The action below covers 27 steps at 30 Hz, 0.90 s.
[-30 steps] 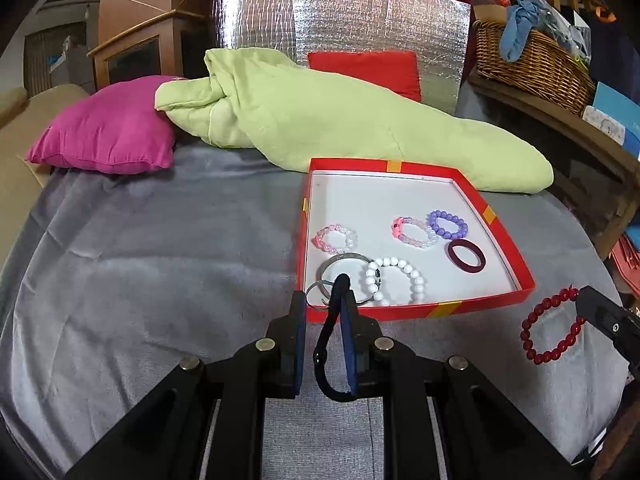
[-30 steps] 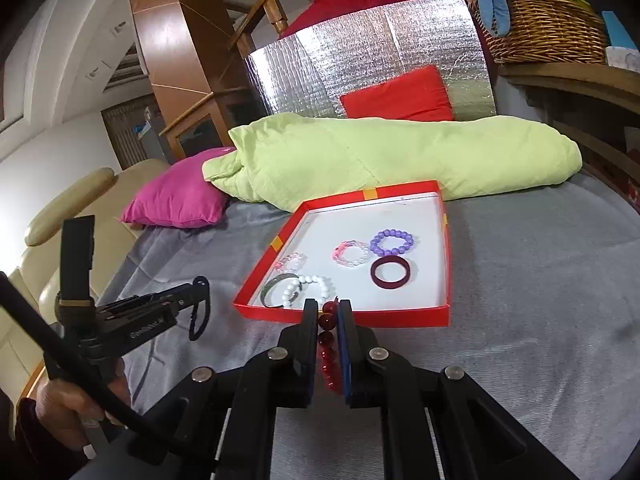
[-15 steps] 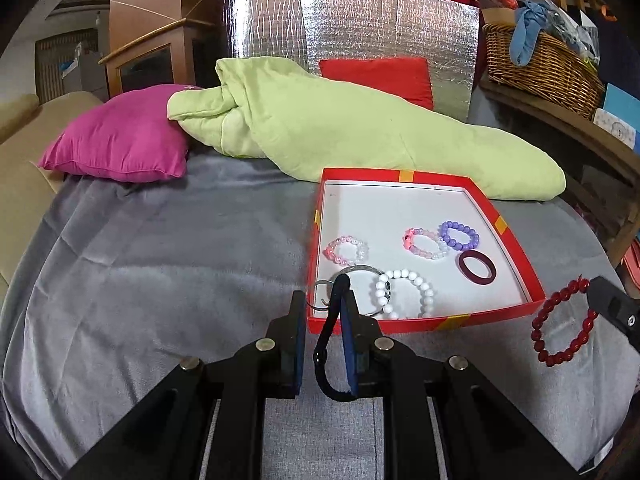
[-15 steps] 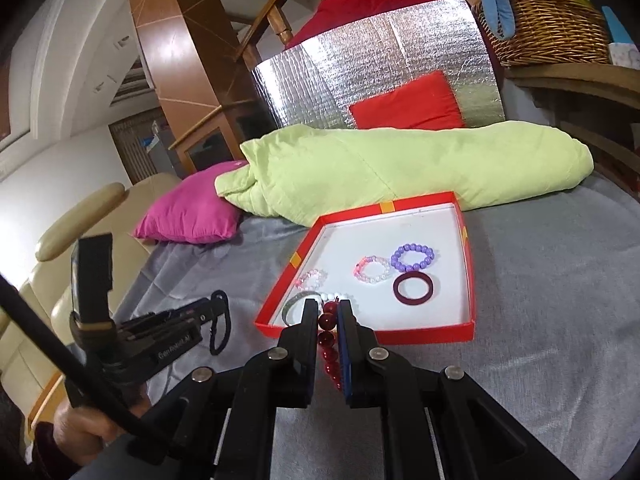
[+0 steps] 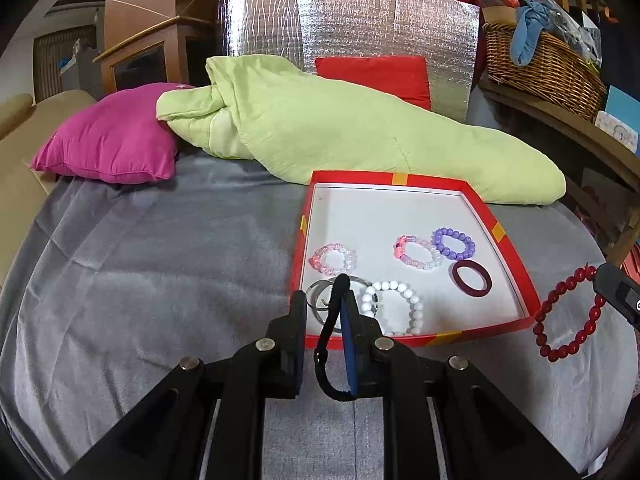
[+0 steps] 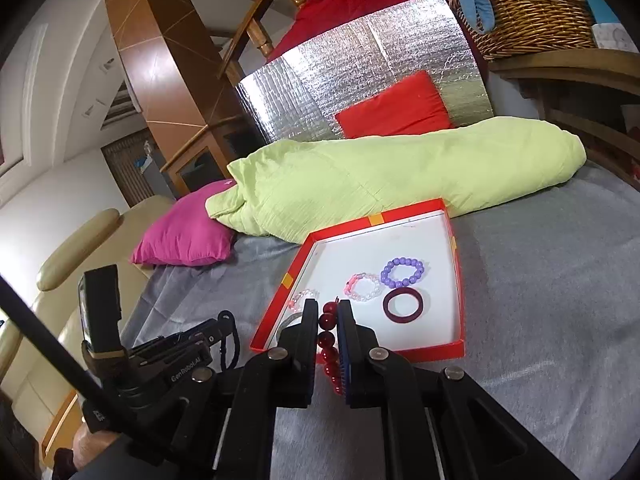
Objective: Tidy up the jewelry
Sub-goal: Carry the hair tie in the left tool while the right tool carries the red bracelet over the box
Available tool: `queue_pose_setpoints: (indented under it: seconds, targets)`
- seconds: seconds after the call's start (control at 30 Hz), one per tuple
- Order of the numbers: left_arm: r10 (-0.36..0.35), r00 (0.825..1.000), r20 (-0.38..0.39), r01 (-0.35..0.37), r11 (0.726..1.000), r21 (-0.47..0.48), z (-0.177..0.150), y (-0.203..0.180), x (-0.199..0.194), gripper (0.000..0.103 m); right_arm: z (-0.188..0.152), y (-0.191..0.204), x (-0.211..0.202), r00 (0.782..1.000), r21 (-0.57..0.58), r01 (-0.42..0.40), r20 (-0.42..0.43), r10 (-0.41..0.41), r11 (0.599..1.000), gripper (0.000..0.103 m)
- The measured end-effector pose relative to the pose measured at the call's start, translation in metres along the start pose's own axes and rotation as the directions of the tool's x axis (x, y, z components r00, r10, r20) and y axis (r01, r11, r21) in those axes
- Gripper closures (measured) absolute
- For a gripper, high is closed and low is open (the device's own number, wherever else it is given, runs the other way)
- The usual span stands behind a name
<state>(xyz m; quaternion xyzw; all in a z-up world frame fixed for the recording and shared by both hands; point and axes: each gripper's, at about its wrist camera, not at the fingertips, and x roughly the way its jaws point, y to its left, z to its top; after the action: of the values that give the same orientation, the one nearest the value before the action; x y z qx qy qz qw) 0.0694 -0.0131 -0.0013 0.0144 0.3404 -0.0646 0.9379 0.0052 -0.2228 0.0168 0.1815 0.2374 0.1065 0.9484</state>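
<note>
Left claw (image 5: 323, 312) is gripping a black cord loop (image 5: 329, 344), hanging just before the near wall of the red tray (image 5: 516, 240). Inside the tray are lying pink, white, purple and maroon bracelets. Right claw (image 6: 324, 316) is clamping a red bead bracelet (image 6: 328, 340), hovering at the tray's near right corner over the grey bedcover (image 5: 160, 280).

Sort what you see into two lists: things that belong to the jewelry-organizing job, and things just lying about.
Job: red tray; red bead bracelet; black band; white bead bracelet; purple bead bracelet; maroon bangle.

Lying about: magenta pillow; green quilt; wicker basket.
</note>
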Motion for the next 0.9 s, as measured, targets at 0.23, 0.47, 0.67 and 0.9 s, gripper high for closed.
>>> queue_pose_setpoints:
  seconds: [0.23, 0.47, 0.67, 0.9]
  targets:
    - [-0.005, 1.0, -0.001, 0.005, 1.0, -0.008, 0.005, -0.003, 0.004, 0.085, 0.006, -0.002, 0.002, 1.0, -0.002, 0.004, 0.008, -0.004, 1.0, 0.093]
    - [-0.011, 1.0, 0.0, 0.011, 1.0, -0.003, 0.009, -0.007, 0.005, 0.085, 0.016, -0.012, 0.009, 1.0, 0.011, 0.021, 0.022, -0.022, 1.0, 0.093]
    - [-0.016, 1.0, 0.001, 0.016, 1.0, -0.003, 0.012, -0.01, 0.009, 0.085, 0.025, -0.026, 0.027, 1.0, 0.054, 0.023, 0.015, -0.024, 0.998, 0.093]
    - [-0.023, 1.0, 0.002, 0.023, 1.0, 0.009, 0.018, -0.014, 0.019, 0.085, 0.029, -0.034, 0.047, 1.0, 0.088, 0.005, -0.012, -0.004, 0.996, 0.093]
